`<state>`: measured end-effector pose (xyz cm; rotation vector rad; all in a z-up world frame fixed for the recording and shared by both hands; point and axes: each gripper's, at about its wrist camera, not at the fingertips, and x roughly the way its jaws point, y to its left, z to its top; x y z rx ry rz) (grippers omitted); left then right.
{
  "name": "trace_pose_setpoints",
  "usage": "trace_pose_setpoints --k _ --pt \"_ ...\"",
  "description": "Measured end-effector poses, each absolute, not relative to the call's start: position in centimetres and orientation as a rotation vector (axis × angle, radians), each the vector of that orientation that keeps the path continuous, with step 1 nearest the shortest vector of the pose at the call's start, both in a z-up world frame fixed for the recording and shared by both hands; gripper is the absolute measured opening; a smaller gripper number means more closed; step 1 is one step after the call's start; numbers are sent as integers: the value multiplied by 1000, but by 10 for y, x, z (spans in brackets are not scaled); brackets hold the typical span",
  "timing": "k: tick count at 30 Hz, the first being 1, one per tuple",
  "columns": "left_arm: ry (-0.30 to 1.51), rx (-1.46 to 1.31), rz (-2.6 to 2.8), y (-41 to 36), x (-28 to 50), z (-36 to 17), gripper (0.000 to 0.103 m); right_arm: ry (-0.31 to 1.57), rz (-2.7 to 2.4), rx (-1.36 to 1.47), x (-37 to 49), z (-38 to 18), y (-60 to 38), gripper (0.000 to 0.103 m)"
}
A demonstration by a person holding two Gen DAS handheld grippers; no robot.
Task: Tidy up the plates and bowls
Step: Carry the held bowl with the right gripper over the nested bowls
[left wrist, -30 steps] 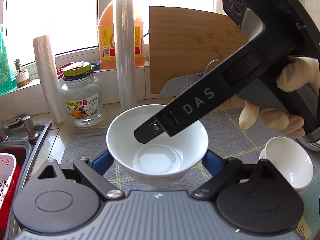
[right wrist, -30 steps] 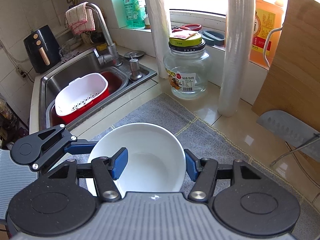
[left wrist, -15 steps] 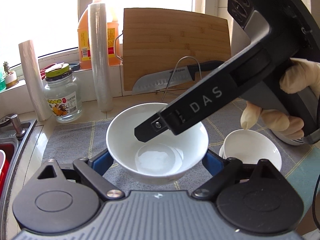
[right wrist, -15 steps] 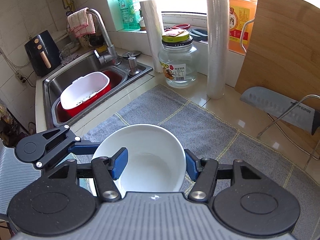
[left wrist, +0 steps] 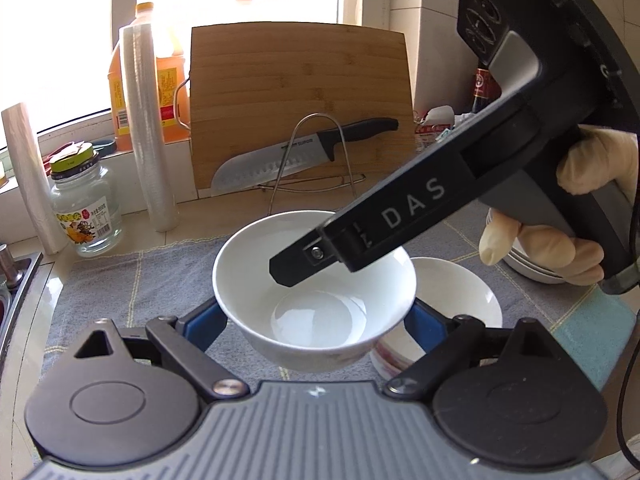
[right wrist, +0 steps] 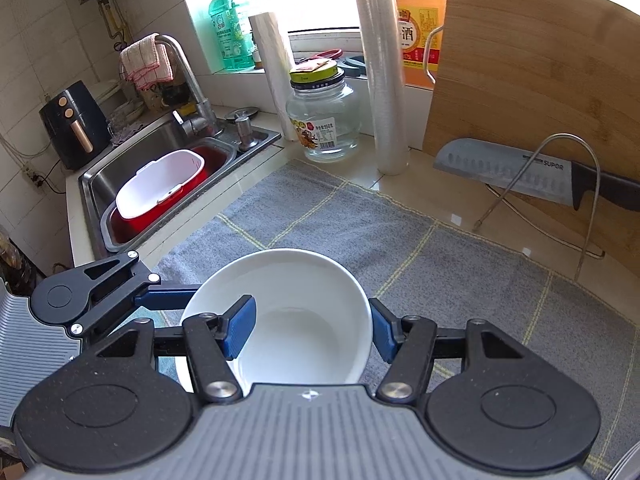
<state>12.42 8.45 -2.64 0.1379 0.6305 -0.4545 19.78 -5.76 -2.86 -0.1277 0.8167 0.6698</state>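
Note:
A white bowl point(left wrist: 316, 280) hangs above the grey mat point(left wrist: 120, 280), carried by both grippers. My left gripper point(left wrist: 316, 322) is shut on it, one blue pad pressed against each outer side. My right gripper point(right wrist: 310, 330) is shut on the bowl's point(right wrist: 296, 320) wall, with one pad inside and the other outside. In the left wrist view its finger point(left wrist: 304, 264) reaches into the bowl from the right, with a gloved hand point(left wrist: 540, 240) behind it. A second white bowl point(left wrist: 456, 292) sits low at the right on a small stack. The left gripper's finger point(right wrist: 168, 296) shows beside the bowl.
A bamboo board point(left wrist: 300, 100), a knife point(left wrist: 280, 160) on a wire stand, a film roll point(left wrist: 148, 132) and a glass jar point(left wrist: 84, 208) line the back. Stacked plates point(left wrist: 528, 268) lie at the far right. The sink point(right wrist: 160, 168) with a red-and-white basket is at the left.
Both grippers have carried the bowl to the right along the counter. The jar and sink slid left in view, and the second bowl now lies close beside the held one.

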Motion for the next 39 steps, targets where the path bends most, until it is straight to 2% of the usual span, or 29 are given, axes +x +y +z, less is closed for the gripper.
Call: trace_pose_setpoints --k 18,39 --pt "612 168 -553 43 123 -22 94 788 571 -108 177 -21 -110 66" --pt "674 164 -589 21 114 -38 94 838 530 -90 169 -45 -132 66"
